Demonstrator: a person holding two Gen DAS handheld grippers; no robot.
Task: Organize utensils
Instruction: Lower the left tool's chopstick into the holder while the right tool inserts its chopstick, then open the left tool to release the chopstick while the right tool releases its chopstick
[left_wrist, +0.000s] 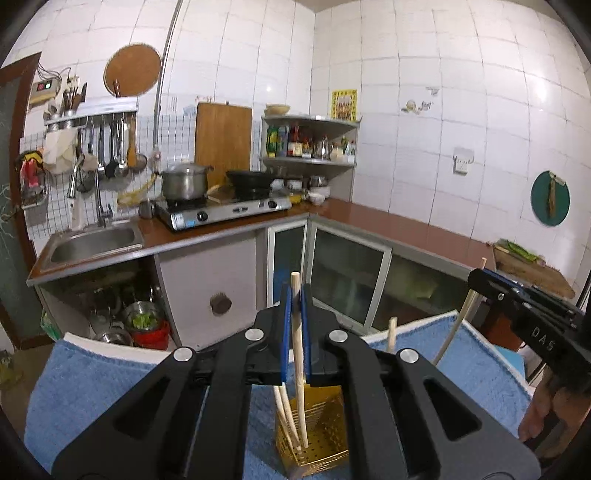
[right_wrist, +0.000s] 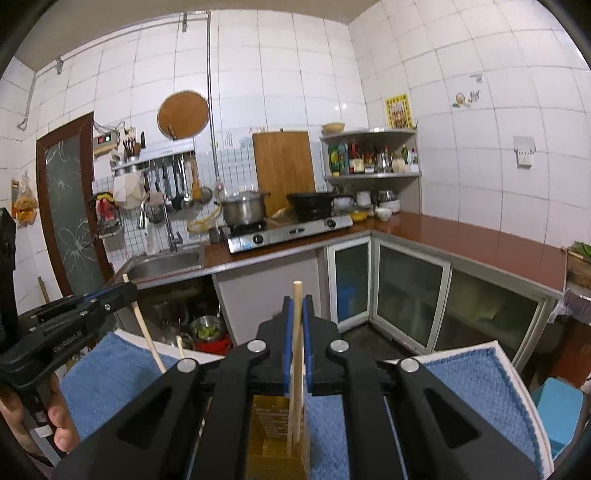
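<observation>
Both grippers are clamped on a chopstick each. The left gripper (left_wrist: 295, 295) holds its chopstick (left_wrist: 298, 332) near-upright, tip down in the gold holder (left_wrist: 325, 435) at bottom centre. Same for the right gripper (right_wrist: 296, 306) and its chopstick (right_wrist: 295, 354). The right view hides the holder's inside, so that tip's probably in.

White letters "DAS" stand on the black plastic body of the right gripper (left_wrist: 476, 278), at three o'clock in the left wrist view. The left gripper (right_wrist: 127, 286), at nine o'clock in the right wrist view, carries pale lettering too blurred to read.
</observation>
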